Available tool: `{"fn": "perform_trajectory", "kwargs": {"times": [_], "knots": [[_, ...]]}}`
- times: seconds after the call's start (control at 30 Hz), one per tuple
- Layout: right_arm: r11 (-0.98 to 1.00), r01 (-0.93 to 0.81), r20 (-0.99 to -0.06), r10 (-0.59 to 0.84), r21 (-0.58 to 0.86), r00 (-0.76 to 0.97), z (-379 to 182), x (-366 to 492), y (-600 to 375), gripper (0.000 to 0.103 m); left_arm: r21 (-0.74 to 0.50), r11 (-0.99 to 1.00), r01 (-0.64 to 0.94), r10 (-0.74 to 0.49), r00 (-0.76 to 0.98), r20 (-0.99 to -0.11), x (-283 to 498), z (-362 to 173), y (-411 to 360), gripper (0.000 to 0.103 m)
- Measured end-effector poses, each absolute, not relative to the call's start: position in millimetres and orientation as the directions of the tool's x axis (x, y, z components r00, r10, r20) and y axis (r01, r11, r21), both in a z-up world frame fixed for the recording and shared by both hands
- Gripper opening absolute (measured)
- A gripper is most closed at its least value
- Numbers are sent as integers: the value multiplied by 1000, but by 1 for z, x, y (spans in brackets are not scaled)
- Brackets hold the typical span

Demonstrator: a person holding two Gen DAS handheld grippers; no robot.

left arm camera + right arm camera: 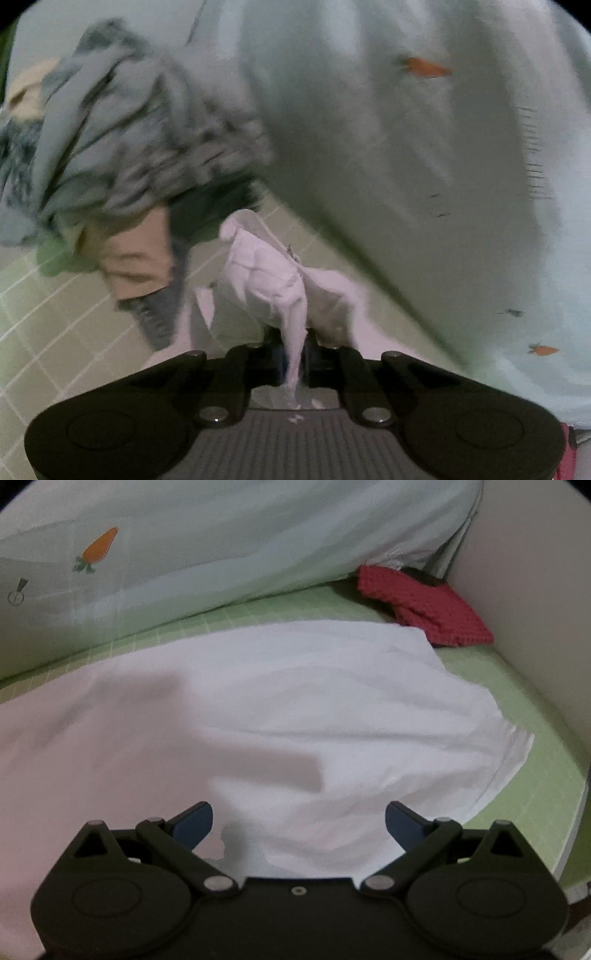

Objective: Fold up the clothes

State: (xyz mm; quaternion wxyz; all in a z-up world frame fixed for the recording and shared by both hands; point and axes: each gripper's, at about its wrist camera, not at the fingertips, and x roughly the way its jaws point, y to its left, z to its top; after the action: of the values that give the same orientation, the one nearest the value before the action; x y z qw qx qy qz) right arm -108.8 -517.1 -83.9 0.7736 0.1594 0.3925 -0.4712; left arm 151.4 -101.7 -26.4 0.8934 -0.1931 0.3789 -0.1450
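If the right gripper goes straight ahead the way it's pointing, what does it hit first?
Most likely the white cloth spread on the green sheet; it fills the space between the open right gripper fingers. Depth is unclear.

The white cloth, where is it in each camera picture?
Left wrist: the white cloth is low in the middle, bunched up and pinched in the left gripper.
Right wrist: it lies spread flat across the middle, ahead of the open right gripper.
Shared landmark: the pale carrot-print bedding.
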Motion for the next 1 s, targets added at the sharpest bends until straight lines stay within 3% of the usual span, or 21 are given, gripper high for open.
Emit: {"fn": "perform_trajectory", "kwargs": {"times": [0.17, 0.4, 0.53, 0.77, 1.0], "knots": [[523, 847, -755, -594, -98, 279, -84, -141, -554, 101, -394, 893, 217, -424, 699, -575, 107, 3, -172, 9], [548, 831, -754, -585, -96, 299, -85, -196, -613, 101, -303, 894, 329, -448, 660, -604, 35, -10, -288, 8], [573, 814, -759, -572, -99, 311, -89, -222, -651, 101, -255, 918, 304, -394, 625, -674, 9, -48, -341, 9], [583, 805, -769, -562, -108, 304, -97, -249, -695, 101, -167, 964, 207, -263, 657, -707, -1, -61, -374, 10], [610, 791, -790, -509, -53, 340, -107, -228, -721, 101, -190, 950, 247, -308, 656, -689, -18, -32, -367, 27]]}}
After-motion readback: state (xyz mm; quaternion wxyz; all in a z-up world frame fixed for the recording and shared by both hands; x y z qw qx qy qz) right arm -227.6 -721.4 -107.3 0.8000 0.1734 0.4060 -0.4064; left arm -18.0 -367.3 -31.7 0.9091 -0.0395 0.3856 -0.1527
